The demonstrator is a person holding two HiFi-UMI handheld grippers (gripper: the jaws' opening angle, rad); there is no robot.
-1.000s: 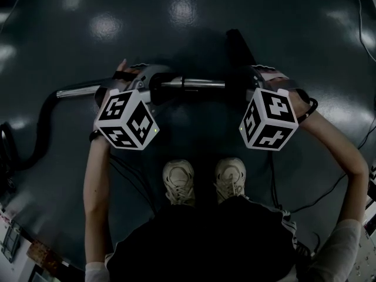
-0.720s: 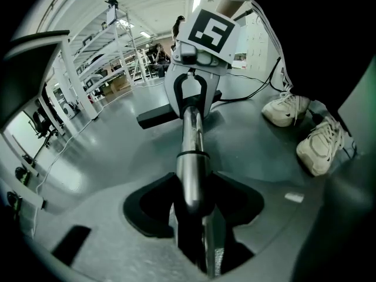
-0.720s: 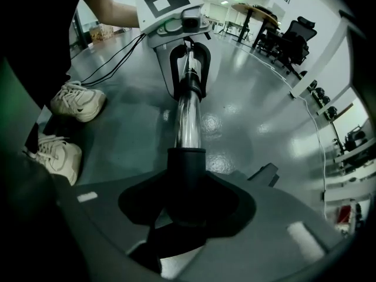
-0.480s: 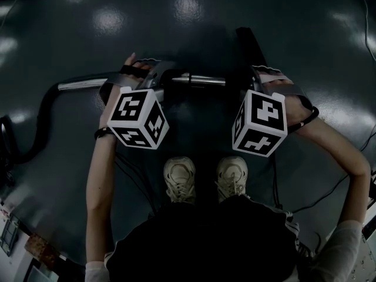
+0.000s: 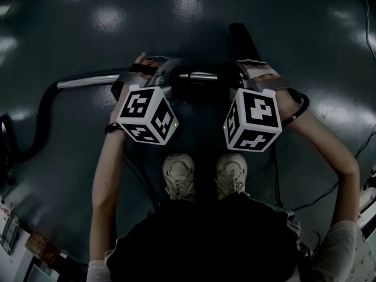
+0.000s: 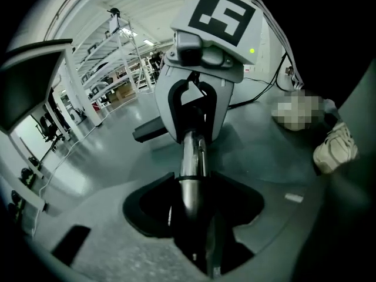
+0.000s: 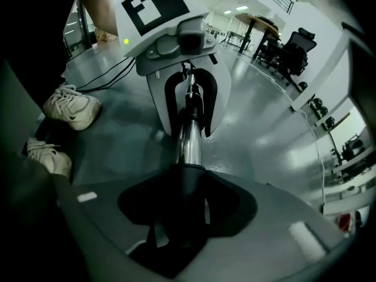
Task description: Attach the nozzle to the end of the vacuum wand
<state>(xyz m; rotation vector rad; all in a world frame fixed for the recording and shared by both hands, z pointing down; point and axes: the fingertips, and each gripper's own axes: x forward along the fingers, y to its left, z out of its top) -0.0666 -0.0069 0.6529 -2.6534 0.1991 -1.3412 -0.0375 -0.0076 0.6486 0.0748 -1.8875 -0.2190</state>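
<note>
Head view: the vacuum wand lies level, running left to right between the 2 tools, left gripper and right gripper. The black nozzle points away from the person.

Left gripper view: the jaws are clamped on the wand.

Right gripper view: the jaws have just eased slightly wider and grip the nozzle at its neck, where the wand enters.

No readable text, no labels — none.

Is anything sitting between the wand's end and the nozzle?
Nothing visible does. In the right gripper view the chrome wand runs straight into the collar of the black nozzle, with no object between them.
</note>
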